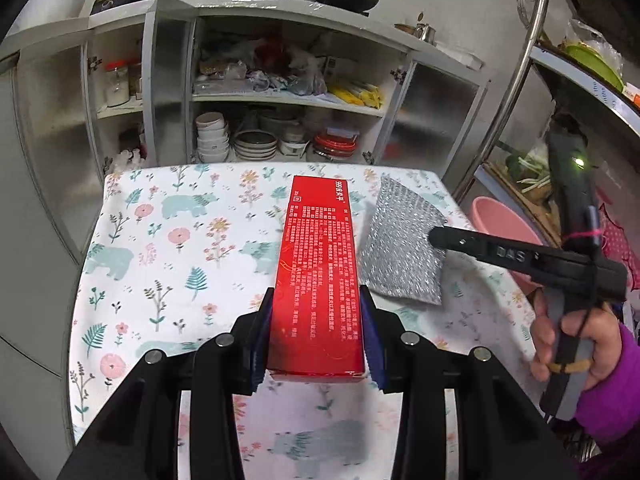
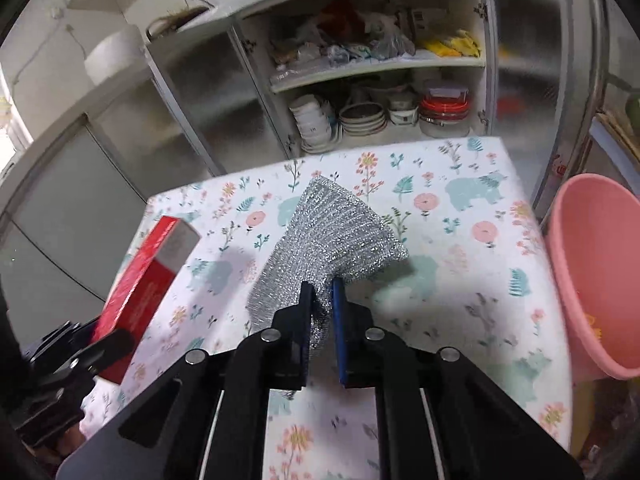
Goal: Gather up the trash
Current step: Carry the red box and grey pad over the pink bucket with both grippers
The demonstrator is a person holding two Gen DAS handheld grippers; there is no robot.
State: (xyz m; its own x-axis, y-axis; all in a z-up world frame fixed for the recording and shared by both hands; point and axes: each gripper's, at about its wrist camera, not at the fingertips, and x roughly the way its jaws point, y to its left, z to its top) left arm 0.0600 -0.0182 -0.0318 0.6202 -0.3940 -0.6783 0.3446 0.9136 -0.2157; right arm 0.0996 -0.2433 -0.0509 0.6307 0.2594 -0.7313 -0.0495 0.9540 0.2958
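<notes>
A long red carton (image 1: pixel 318 280) with white print sits clamped between the blue pads of my left gripper (image 1: pixel 318 308), lifted over the floral tablecloth (image 1: pixel 168 264). The same red carton (image 2: pixel 144 284) shows at the left of the right wrist view. My right gripper (image 2: pixel 322 300) is shut on a corner of a silver sparkly scouring cloth (image 2: pixel 332 236), which fans out ahead of the fingers above the cloth-covered table. In the left wrist view the silver cloth (image 1: pixel 404 248) hangs from the right gripper's fingertips (image 1: pixel 438 236), held by a hand (image 1: pixel 576 344) in a purple sleeve.
A pink plastic basin (image 2: pixel 592 276) stands off the table's right edge, also seen as the pink basin (image 1: pixel 500 220) in the left view. Behind the table an open cabinet (image 1: pixel 288 92) holds stacked bowls, plates and bags. A metal rack (image 1: pixel 516 92) rises at the right.
</notes>
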